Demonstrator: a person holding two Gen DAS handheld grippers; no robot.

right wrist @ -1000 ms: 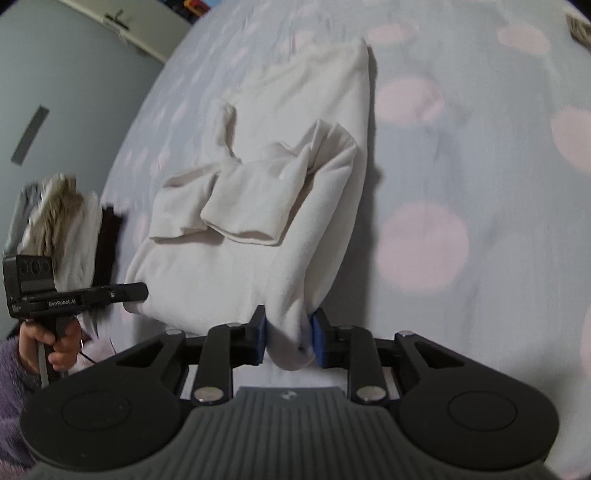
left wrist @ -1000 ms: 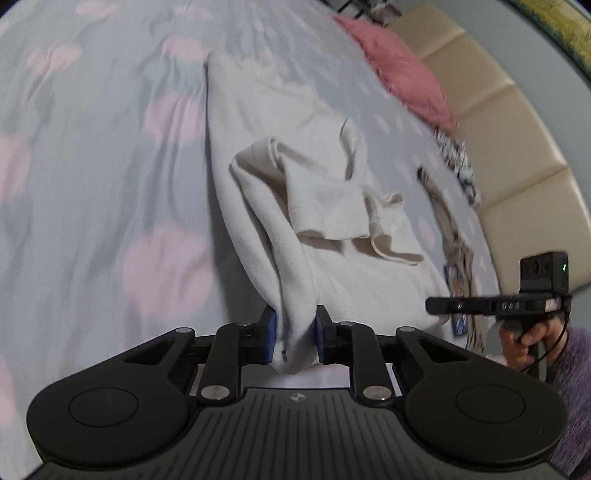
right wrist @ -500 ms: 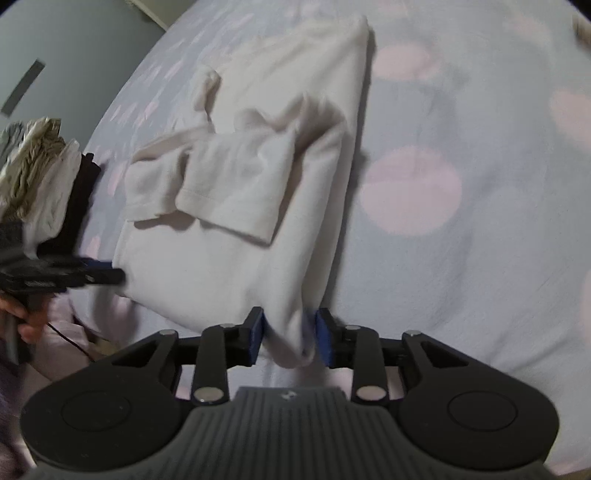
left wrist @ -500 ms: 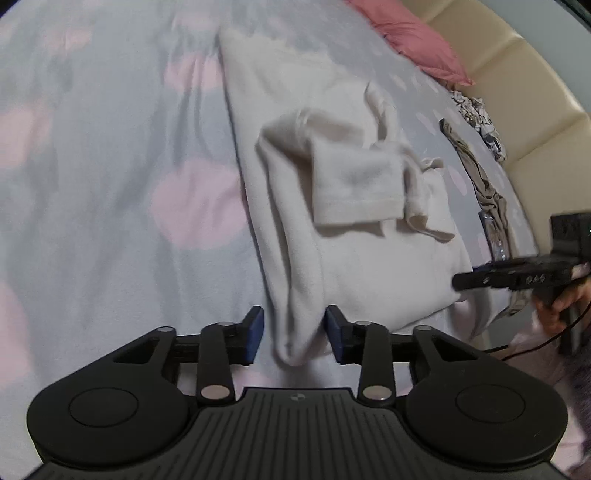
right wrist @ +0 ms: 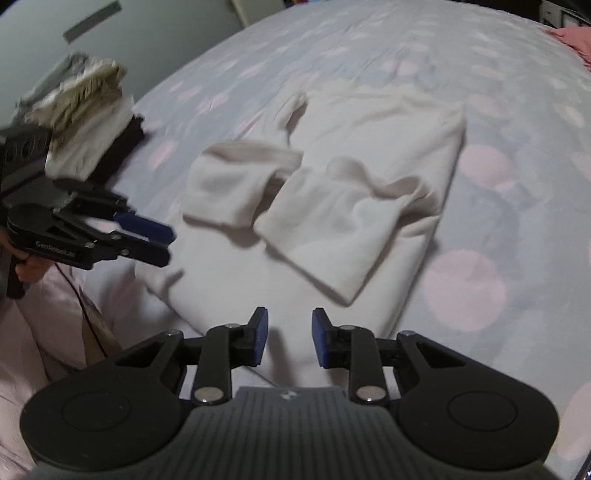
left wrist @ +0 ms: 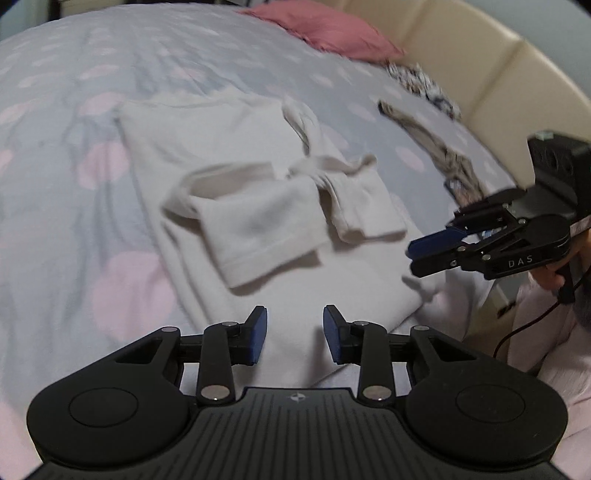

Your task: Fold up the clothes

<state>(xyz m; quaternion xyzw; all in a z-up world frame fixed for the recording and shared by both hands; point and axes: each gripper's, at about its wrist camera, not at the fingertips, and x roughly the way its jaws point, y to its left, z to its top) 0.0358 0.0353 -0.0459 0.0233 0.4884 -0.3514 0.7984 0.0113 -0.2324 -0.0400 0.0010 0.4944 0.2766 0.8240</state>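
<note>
- The right tool (right wrist: 286,338) hangs over the near hem of a cream garment (right wrist: 369,140), blue pads parted, nothing between them.
- The garment lies flat on a grey bed cover (right wrist: 517,110) with pink dots; both sleeves are folded across its middle.
- At the left edge, the left tool (right wrist: 157,242) is held in a hand (right wrist: 27,266), its fingers apart and empty.
- Behind it sits a stack of folded clothes (right wrist: 85,122).

The garment (left wrist: 229,155) lies flat on the bed (left wrist: 55,184) ahead of my jaws, its two sleeves (left wrist: 258,218) folded across the middle. A stack (right wrist: 85,122) sits to its left; a pillow (left wrist: 332,33) and loose clothes (left wrist: 439,151) lie to its right.
</note>
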